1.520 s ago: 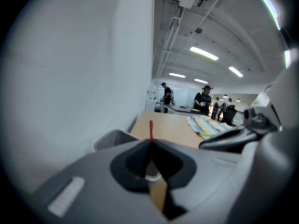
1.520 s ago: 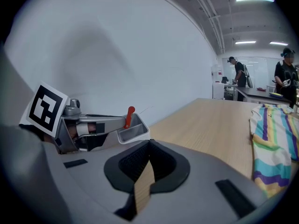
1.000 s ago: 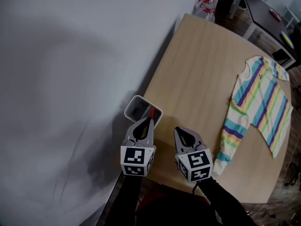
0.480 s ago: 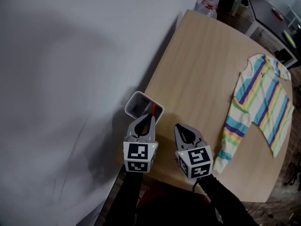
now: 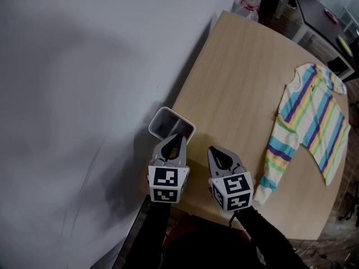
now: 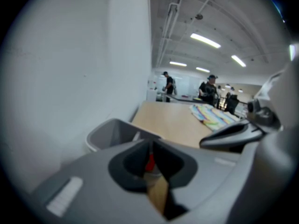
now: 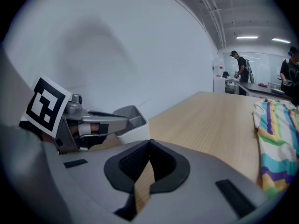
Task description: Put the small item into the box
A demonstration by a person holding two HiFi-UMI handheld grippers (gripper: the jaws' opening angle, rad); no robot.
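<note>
Head view shows us our two grippers low at the near edge of the wooden table (image 5: pixel 235 77). Our left gripper (image 5: pixel 175 140) is squeezed tight on the small red item (image 6: pixel 149 163). Its tip is right at the near rim of the little grey box (image 5: pixel 159 118), which stands by the wall. Our right gripper (image 5: pixel 220 157) is just beside it, jaws pinched together with nothing inside. Farther off on the right, a striped shirt (image 5: pixel 311 122) lies flat.

Red small item (image 6: pixel 149 163); white box (image 5: pixel 180 119); pastel-striped shirt (image 5: pixel 312 122); tan wood-grain table (image 5: pixel 235 83); grey wall (image 5: pixel 84 94).
</note>
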